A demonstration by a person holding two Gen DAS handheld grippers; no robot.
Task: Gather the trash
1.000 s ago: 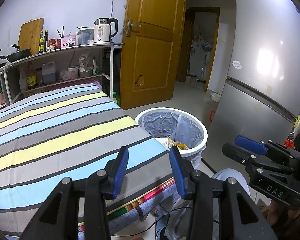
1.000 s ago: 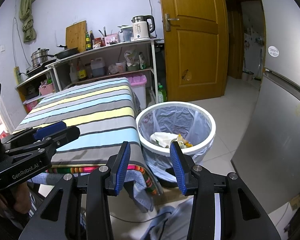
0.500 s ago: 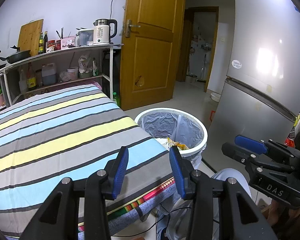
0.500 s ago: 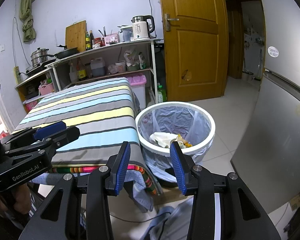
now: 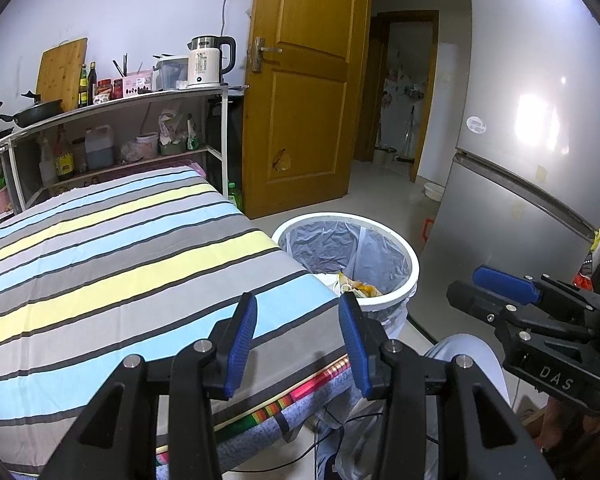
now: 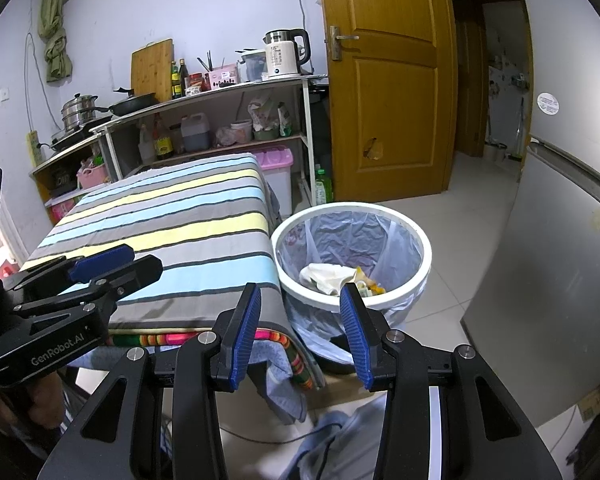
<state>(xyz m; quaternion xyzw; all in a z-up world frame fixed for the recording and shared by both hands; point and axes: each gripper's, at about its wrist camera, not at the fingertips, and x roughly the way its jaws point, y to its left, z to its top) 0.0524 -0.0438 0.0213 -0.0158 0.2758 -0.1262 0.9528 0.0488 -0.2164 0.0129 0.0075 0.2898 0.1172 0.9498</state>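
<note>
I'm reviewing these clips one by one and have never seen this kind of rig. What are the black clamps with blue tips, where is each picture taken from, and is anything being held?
No robot here: a person holds a two-finger gripper in each hand, and a fisheye camera on each looks forward along its fingers. One picture looks past the left gripper, the other past the right gripper; each gripper also shows side-on in the other's view. Both are open with nothing between the blue pads. Ahead stands a table under a striped cloth, with no loose items visible on it. Beside it stands a white bin with a plastic liner, already holding crumpled trash.
</note>
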